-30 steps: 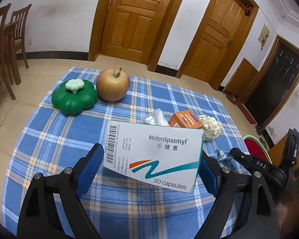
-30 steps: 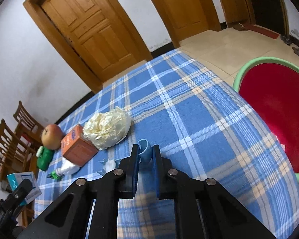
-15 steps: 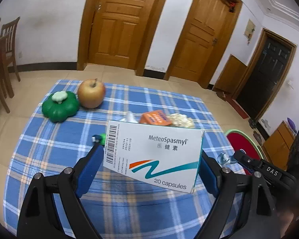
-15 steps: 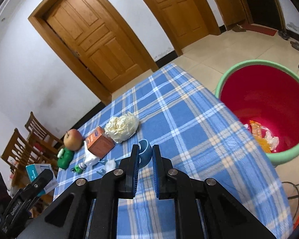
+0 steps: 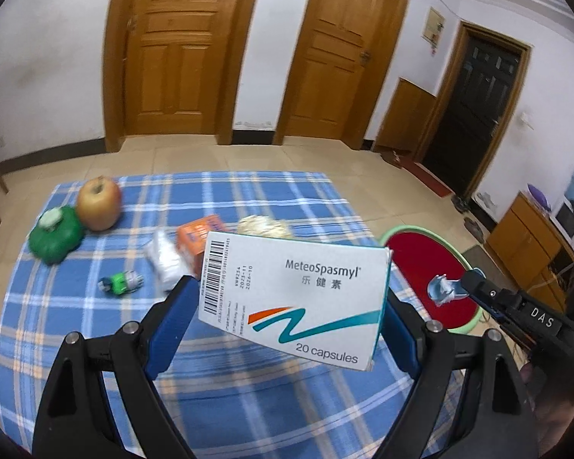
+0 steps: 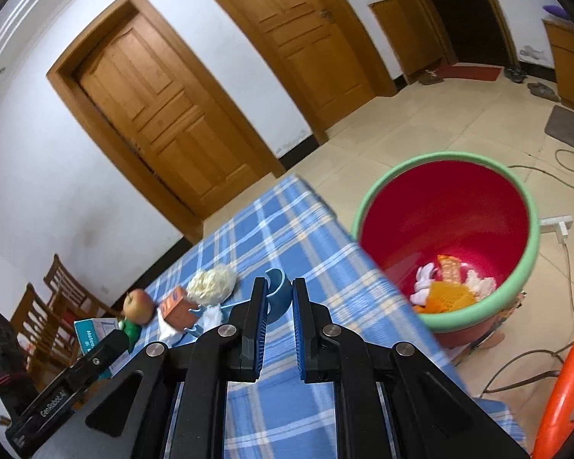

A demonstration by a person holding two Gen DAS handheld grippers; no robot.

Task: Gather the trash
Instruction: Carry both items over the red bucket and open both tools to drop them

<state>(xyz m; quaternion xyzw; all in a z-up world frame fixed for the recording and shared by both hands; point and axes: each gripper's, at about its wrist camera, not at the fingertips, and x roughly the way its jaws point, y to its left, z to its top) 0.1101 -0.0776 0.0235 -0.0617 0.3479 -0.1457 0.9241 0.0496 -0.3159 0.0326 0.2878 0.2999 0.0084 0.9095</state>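
While both loads are carried off the bench (image 5: pixel 95 352), covered in a blue plaid cloth, two slips are possible. The white cardboard medicine box (image 5: pixel 294 298) is clamped across its short ends by the widely spread fingers of the left gripper (image 5: pixel 287 329); since it sits tilted, it could be judged liable to twist out if the squeeze eases. The small crumpled blue plastic scrap (image 6: pixel 277 298) is pinched between the nearly closed fingers of the right gripper (image 6: pixel 279 302), and could be shaken loose short of the red plastic bin with a green rim (image 6: pixel 532 229), which stands on the floor just off the bench's right edge. Compared with a second ago, the bench is seen from higher, the bin's littered bottom has come into view, and more cloth is shown beneath the box.
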